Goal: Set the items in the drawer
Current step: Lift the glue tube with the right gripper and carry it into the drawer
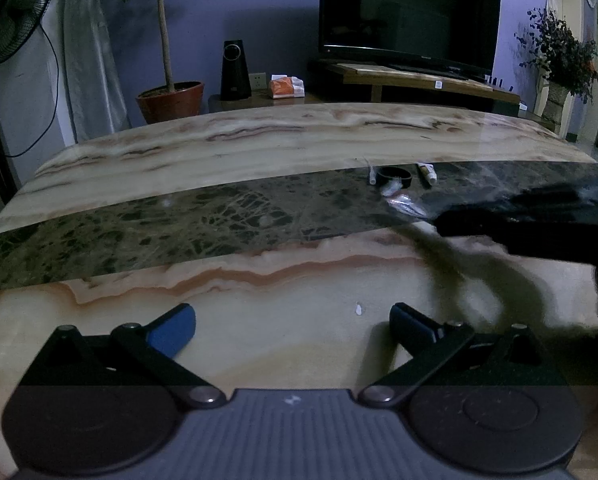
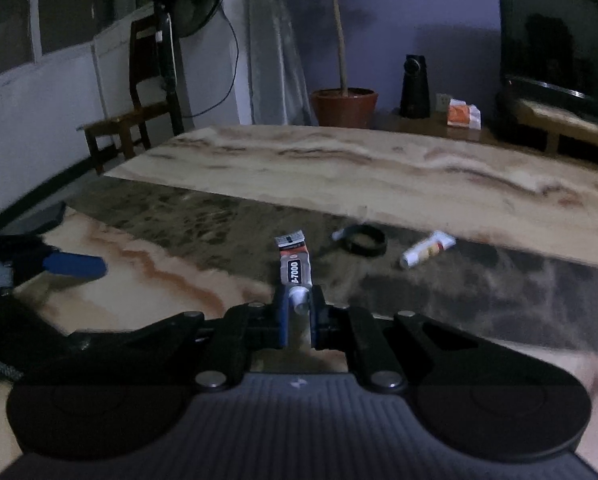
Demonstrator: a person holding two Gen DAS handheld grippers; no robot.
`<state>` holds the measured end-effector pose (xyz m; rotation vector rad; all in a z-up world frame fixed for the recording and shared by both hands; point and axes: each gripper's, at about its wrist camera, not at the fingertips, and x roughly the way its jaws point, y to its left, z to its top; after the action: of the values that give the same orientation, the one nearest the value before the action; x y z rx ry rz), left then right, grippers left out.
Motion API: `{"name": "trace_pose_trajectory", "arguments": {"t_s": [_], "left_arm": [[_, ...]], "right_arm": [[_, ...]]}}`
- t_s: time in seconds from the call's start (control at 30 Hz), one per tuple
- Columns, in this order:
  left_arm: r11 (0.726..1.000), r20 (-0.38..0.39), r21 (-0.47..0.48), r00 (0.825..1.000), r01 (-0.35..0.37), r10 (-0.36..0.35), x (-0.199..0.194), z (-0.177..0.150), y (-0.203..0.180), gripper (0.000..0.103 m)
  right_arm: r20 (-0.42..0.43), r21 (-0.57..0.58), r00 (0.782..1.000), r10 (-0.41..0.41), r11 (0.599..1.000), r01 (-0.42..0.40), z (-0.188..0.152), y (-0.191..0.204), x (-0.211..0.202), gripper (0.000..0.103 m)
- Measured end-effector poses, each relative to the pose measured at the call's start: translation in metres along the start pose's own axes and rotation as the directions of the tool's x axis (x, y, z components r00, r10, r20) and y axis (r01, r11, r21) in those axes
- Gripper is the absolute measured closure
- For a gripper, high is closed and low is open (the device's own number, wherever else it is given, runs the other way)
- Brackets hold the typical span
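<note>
My right gripper (image 2: 299, 304) is shut on the white cap end of a B-7000 glue tube (image 2: 293, 264), which points away from me just above the marble table (image 2: 379, 168). In the left wrist view that gripper shows as a dark blur at the right with the shiny tube (image 1: 405, 204) at its tip. My left gripper (image 1: 291, 318) hangs open over the pale marble with nothing between its fingers. A black ring (image 2: 365, 240), a white tube (image 2: 427, 249) and a small white item (image 2: 339, 234) lie on the dark marble band. No drawer is in view.
A potted tree (image 2: 343, 108), a black speaker (image 2: 414, 88) and an orange tissue pack (image 2: 463, 116) stand beyond the table. A wooden chair (image 2: 135, 120) and a fan (image 2: 167, 20) are at the far left. A television (image 1: 409, 16) sits on a low stand.
</note>
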<state>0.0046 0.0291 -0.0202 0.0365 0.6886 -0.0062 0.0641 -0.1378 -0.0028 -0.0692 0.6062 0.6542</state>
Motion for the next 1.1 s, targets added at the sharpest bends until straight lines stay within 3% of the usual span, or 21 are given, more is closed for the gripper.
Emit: {"name": "trace_pose_trajectory", "arguments": {"t_s": [0.3, 0.5, 0.8, 0.97, 1.1], "left_arm": [[1.000, 0.000, 0.000, 1.000, 0.000, 0.000, 0.000, 0.000, 0.000, 0.000], [1.000, 0.000, 0.000, 1.000, 0.000, 0.000, 0.000, 0.000, 0.000, 0.000], [1.000, 0.000, 0.000, 1.000, 0.000, 0.000, 0.000, 0.000, 0.000, 0.000], [1.000, 0.000, 0.000, 1.000, 0.000, 0.000, 0.000, 0.000, 0.000, 0.000], [1.000, 0.000, 0.000, 1.000, 0.000, 0.000, 0.000, 0.000, 0.000, 0.000]], "right_arm": [[-0.007, 0.070, 1.000, -0.007, 0.997, 0.007, -0.032, -0.008, -0.051, 0.091], [0.022, 0.059, 1.000, 0.003, 0.998, -0.004, -0.054, -0.004, -0.090, 0.091], [0.090, 0.074, 0.994, 0.060, 0.995, -0.067, -0.089, 0.007, -0.190, 0.091], [0.045, -0.006, 0.986, 0.161, 0.987, -0.161, -0.125, 0.046, -0.227, 0.091], [-0.087, -0.103, 0.977, 0.192, 0.974, -0.201, -0.155, 0.078, -0.228, 0.091]]}}
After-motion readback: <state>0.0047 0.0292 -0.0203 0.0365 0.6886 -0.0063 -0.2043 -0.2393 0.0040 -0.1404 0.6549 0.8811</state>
